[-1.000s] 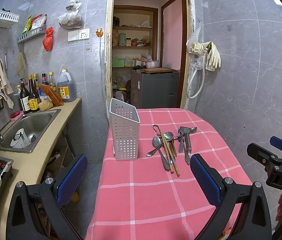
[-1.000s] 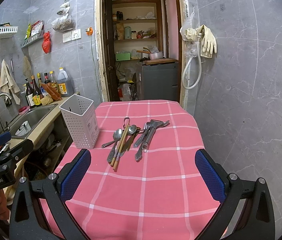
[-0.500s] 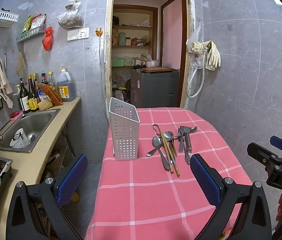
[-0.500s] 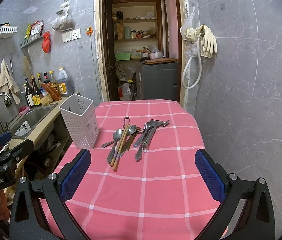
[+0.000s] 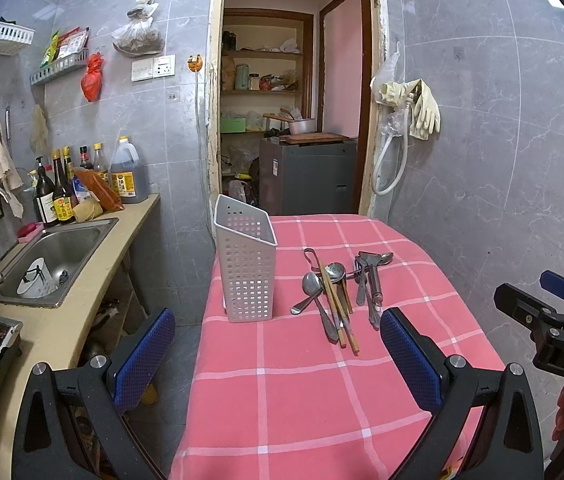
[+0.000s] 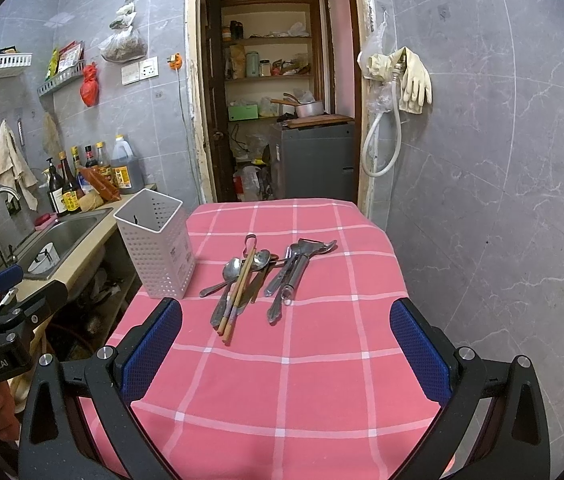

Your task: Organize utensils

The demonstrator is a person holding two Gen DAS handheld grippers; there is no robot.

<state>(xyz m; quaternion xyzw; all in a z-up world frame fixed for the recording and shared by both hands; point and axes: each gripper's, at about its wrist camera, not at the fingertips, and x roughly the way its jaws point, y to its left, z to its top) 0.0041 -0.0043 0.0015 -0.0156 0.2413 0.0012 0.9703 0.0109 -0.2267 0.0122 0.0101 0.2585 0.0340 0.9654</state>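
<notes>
A pile of utensils (image 5: 340, 292) (image 6: 257, 276) lies on the pink checked tablecloth (image 5: 302, 380) (image 6: 302, 360): metal spoons, wooden chopsticks (image 6: 237, 292) and a group of steel tools (image 6: 294, 268) to their right. A white perforated utensil holder (image 5: 246, 270) (image 6: 155, 244) stands upright at the table's left edge, beside the pile. My left gripper (image 5: 277, 356) is open, held back from the pile, nothing between its blue pads. My right gripper (image 6: 286, 352) is also open and empty, short of the utensils.
A counter with a steel sink (image 5: 51, 260), tap and sauce bottles (image 5: 61, 200) runs along the left, with a gap between it and the table. A tiled wall (image 6: 502, 200) is close on the right. A doorway (image 5: 294, 120) opens behind the table.
</notes>
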